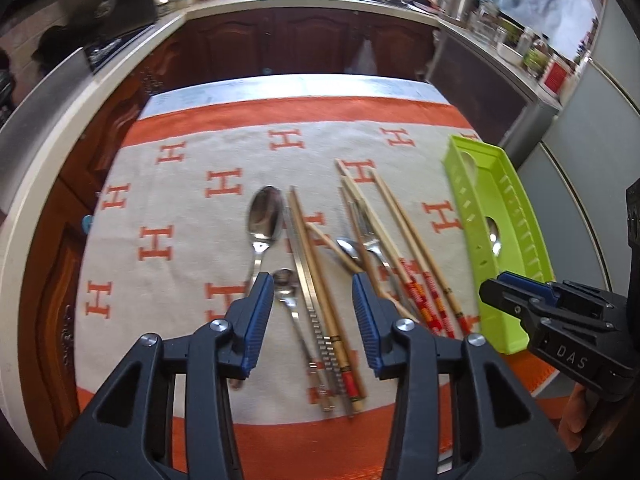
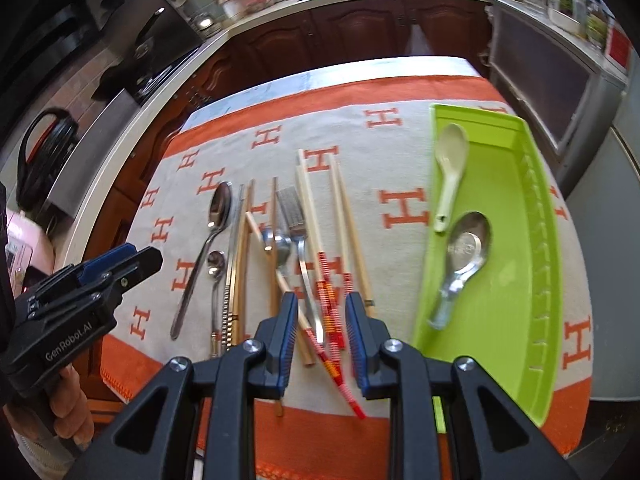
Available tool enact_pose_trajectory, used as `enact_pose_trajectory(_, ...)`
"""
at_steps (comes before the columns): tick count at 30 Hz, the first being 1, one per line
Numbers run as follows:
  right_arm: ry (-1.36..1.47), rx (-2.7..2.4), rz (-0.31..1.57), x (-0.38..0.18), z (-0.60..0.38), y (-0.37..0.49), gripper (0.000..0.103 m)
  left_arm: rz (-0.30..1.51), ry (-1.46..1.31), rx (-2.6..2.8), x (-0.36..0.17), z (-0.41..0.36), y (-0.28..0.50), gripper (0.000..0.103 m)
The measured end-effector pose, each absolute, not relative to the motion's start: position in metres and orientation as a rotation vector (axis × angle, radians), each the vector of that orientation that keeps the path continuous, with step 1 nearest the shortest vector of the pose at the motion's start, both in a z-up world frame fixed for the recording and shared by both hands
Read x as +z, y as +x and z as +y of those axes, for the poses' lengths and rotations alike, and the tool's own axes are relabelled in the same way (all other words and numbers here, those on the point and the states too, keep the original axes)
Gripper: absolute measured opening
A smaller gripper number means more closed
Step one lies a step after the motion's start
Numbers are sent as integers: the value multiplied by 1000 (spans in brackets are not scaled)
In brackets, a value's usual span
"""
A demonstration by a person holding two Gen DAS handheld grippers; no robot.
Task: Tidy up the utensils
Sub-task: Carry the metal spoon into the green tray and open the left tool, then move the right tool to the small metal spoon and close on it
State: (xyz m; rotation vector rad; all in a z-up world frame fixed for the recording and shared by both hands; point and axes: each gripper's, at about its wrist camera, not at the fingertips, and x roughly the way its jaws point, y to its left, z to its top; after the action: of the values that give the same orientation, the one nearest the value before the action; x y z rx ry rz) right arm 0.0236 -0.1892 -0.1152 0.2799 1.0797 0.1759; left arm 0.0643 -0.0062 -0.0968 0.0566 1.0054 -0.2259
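Reading "DAS" on right gripper (image 1: 516, 300), "GenRobot.AI" on left gripper (image 2: 132, 260) | both spread, empty

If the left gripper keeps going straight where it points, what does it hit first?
Likely the small spoon and metal chopsticks lying between the open jaws of the left gripper, on the cloth. Nothing is held; depth is uncertain.
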Motion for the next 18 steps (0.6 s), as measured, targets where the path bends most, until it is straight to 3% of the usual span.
enact_pose_trajectory(18,172,319,1132,-135,-99,55,24,988,11,-68,-115,80,75,38)
